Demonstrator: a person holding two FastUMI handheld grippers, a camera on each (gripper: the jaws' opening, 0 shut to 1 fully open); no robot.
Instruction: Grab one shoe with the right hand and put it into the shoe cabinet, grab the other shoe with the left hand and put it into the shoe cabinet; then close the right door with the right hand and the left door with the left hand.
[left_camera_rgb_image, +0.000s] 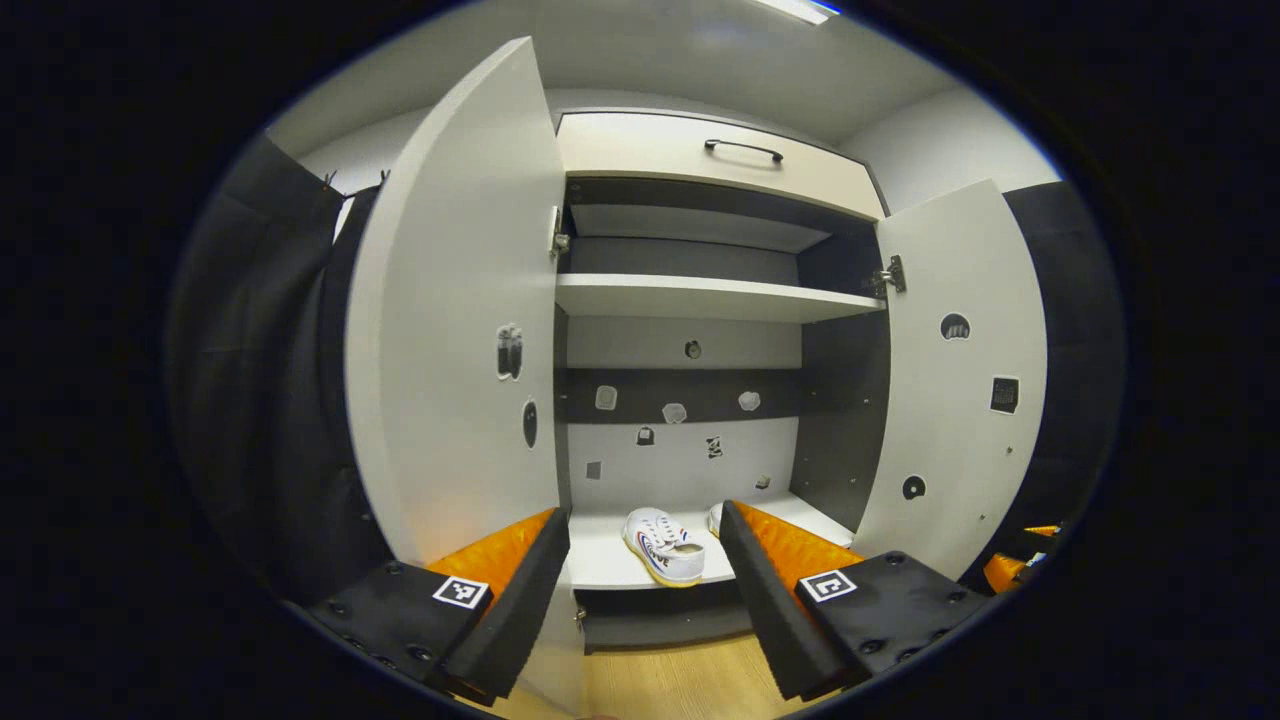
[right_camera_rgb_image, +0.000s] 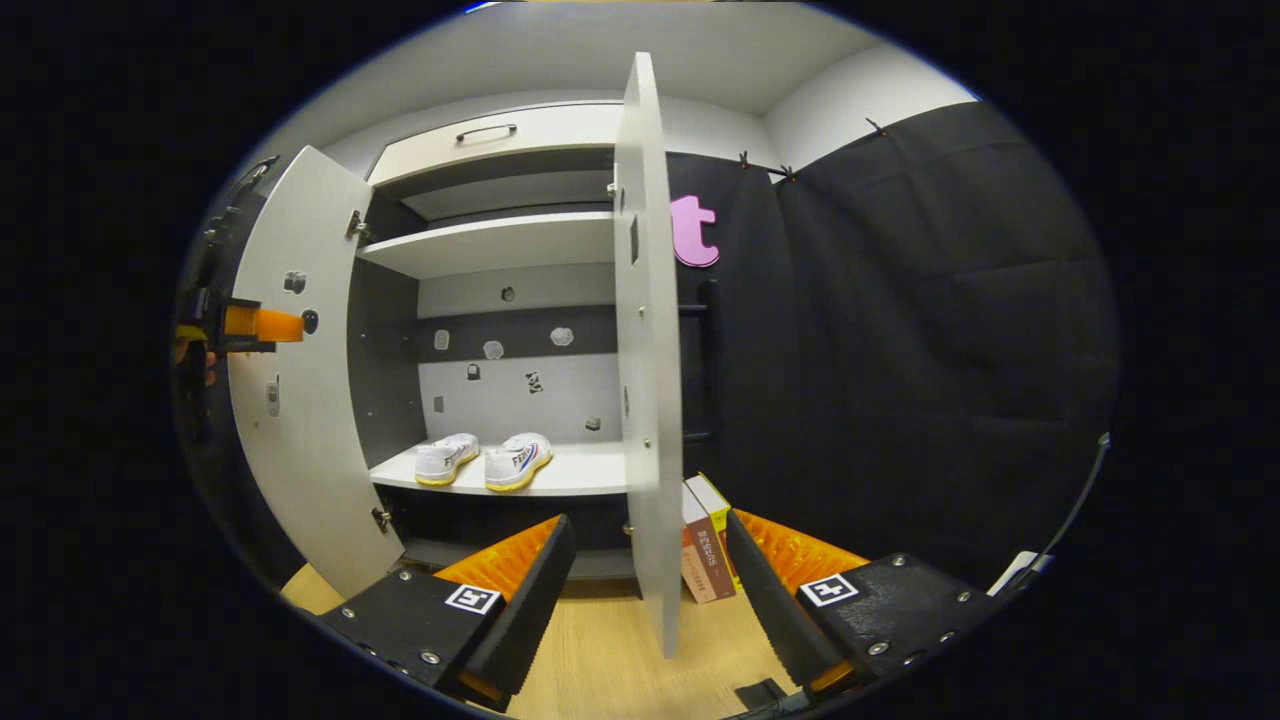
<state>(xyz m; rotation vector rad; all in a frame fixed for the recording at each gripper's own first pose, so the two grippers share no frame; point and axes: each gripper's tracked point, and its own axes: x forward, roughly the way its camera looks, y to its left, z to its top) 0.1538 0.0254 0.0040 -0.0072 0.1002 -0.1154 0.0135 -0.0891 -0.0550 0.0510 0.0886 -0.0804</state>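
Note:
The shoe cabinet (left_camera_rgb_image: 700, 295) stands with both doors swung wide. Two white shoes (right_camera_rgb_image: 445, 458) (right_camera_rgb_image: 517, 460) sit side by side on its lower shelf (right_camera_rgb_image: 580, 470). In the left gripper view one shoe (left_camera_rgb_image: 665, 545) lies between my fingers' line of sight, and the other shoe (left_camera_rgb_image: 716, 518) peeks out behind the right finger. My left gripper (left_camera_rgb_image: 644, 515) is open in front of the shelf, holding nothing. My right gripper (right_camera_rgb_image: 650, 520) is open too, and the right door (right_camera_rgb_image: 648, 350) stands edge-on between its fingers, touching neither. The left door (left_camera_rgb_image: 460, 320) is to the left gripper's left.
A drawer with a dark handle (left_camera_rgb_image: 745, 150) tops the cabinet, with an upper shelf (left_camera_rgb_image: 700, 297) beneath it. Books (right_camera_rgb_image: 708, 540) lean on the wooden floor (right_camera_rgb_image: 600, 650) just right of the right door. Black cloth (right_camera_rgb_image: 900, 350) hangs on both sides. The left gripper (right_camera_rgb_image: 240, 325) shows beside the left door (right_camera_rgb_image: 300, 380).

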